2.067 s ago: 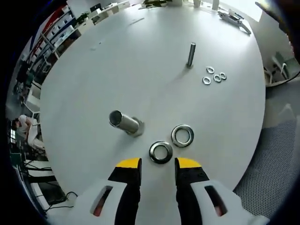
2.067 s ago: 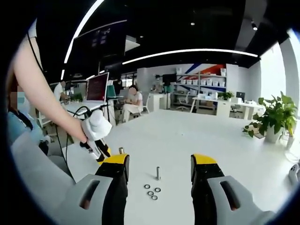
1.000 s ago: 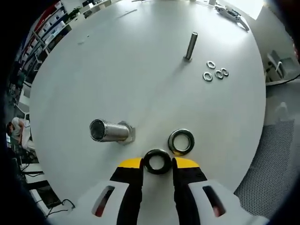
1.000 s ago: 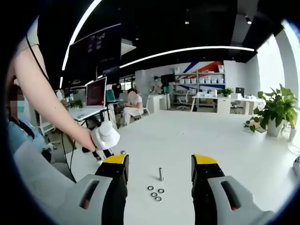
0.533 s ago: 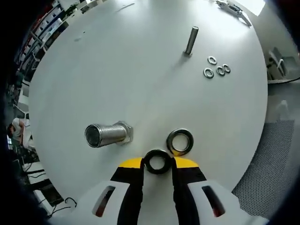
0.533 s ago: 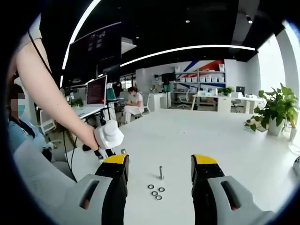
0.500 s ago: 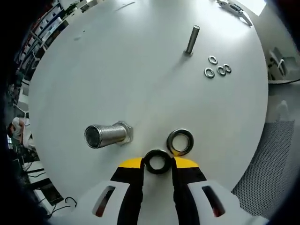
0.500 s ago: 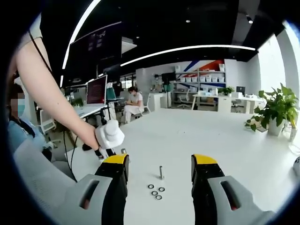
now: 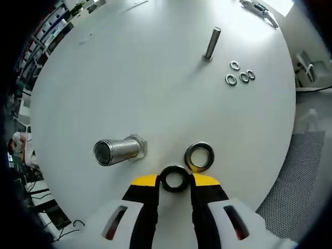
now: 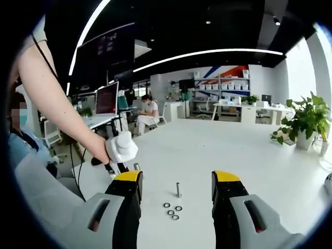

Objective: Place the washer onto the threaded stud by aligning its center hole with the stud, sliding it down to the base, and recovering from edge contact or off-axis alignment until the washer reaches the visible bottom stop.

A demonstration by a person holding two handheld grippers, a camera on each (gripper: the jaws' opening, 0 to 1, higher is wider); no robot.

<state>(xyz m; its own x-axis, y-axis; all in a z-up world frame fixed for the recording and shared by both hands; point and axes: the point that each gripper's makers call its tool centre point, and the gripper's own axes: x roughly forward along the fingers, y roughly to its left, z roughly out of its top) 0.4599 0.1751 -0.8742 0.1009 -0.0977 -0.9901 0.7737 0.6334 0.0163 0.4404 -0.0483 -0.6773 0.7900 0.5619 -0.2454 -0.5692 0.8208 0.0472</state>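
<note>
left hand-held gripper (image 9: 175, 180) clamped on dark washer (image 9: 174, 178), held flat between yellow jaw tips above white tabletop (image 9: 129, 88). second washer (image 9: 199, 156) flat on tabletop just beside it. large threaded stud (image 9: 115, 150) upright nearby, well apart from held washer. slim stud (image 9: 211, 43) and four small washers (image 9: 239, 77) farther off. right hand-held gripper (image 10: 176, 181) with jaws apart, holding nothing, above tabletop.

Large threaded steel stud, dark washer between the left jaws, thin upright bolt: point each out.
Large threaded steel stud (image 9: 118, 150), left gripper view, on its threaded side.
Dark washer (image 9: 174, 185), left gripper view, on its near rim.
Thin upright bolt (image 9: 211, 43), left gripper view, mid-shaft.
</note>
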